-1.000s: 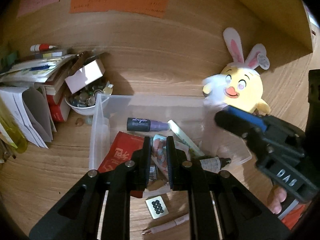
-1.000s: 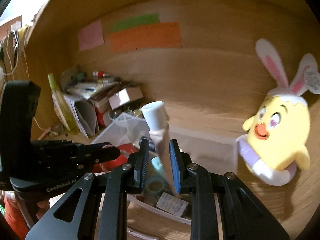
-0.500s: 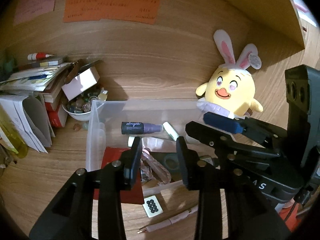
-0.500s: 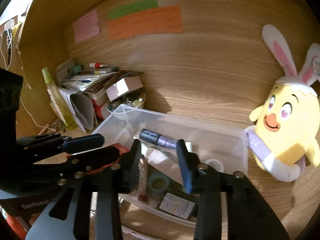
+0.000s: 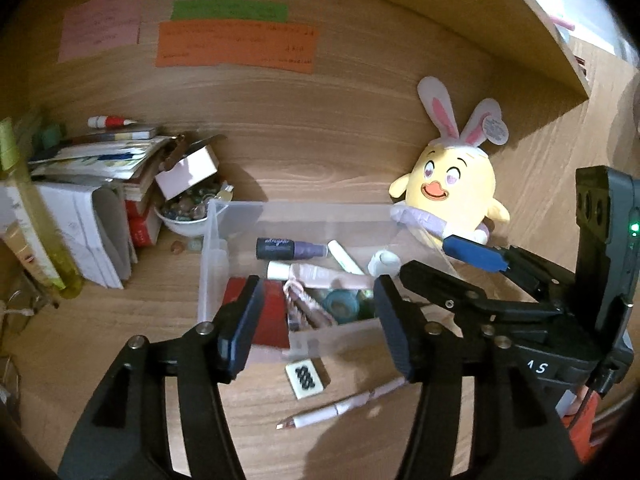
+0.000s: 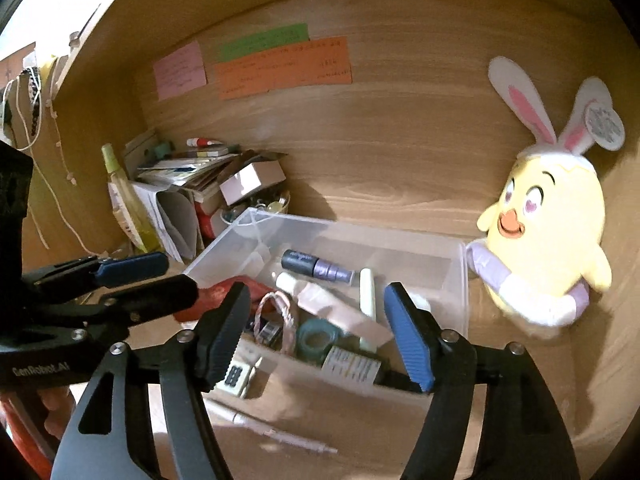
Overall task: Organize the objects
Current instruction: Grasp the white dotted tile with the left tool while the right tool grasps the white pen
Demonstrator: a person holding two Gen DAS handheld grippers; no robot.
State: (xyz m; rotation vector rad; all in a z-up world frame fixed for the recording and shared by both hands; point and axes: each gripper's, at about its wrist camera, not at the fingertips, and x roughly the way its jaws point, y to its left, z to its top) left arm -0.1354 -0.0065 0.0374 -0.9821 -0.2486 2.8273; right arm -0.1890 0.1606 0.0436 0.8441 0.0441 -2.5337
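A clear plastic bin (image 5: pixel 212 240) (image 6: pixel 460 280) stands on the wooden desk, holding a purple spray bottle (image 5: pixel 290 248) (image 6: pixel 316 266), a pale pink tube (image 5: pixel 320 274) (image 6: pixel 340 312), a teal tape roll (image 5: pixel 340 304) (image 6: pixel 318 338), a braided cord (image 5: pixel 300 304) (image 6: pixel 280 312) and a red packet (image 5: pixel 268 316). My left gripper (image 5: pixel 316 316) is open and empty just in front of the bin. My right gripper (image 6: pixel 316 332) is open and empty over the bin's near side. A pink pen (image 5: pixel 340 408) and a small dotted card (image 5: pixel 305 375) lie on the desk before the bin.
A yellow bunny-eared chick plush (image 5: pixel 452 184) (image 6: pixel 548 216) sits right of the bin. A bowl of stones (image 5: pixel 188 216), a small box (image 5: pixel 188 170), stacked books and papers (image 5: pixel 92 184) and a yellow bottle (image 5: pixel 36 216) crowd the left. Sticky notes (image 5: pixel 236 48) hang on the back wall.
Both grippers opened and pulled back from the bin. The pink tube the right gripper held and the cord the left held now lie in the bin.
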